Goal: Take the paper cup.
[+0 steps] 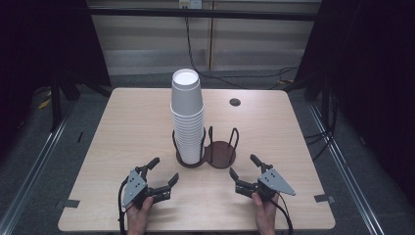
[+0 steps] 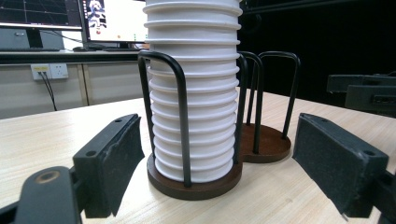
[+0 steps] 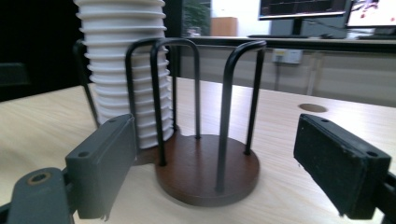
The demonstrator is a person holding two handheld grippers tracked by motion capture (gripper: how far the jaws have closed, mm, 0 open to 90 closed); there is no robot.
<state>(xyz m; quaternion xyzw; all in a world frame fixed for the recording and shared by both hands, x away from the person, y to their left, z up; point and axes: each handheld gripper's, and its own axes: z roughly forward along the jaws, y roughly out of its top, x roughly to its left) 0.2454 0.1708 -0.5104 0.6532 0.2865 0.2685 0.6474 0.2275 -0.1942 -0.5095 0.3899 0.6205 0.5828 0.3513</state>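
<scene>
A: Why does the stack of white cups stand in the middle of the frame, and not loose on the desk?

B: It sits inside the left ring of the double cup holder. The black wire hoops go up around the lower cups, so I think they keep the tall stack from falling to a side. The right ring has a bare brown base, no cup in it.

A: And the two tools, what do they do?

B: The left tool is in the lower left of the high view, the right tool in the lower right. Both have their jaws apart and grip nothing. Each one points to the holder but is apart from it.

A: So the left one looks at the cups?

B: Yes, in the left gripper view the stack stands between its two jaws, farther off, not touched. In the right gripper view the empty ring lies between the jaws. My guess is that one cup must go from the stack to that ring, so the hands wait near, one for each side.
</scene>
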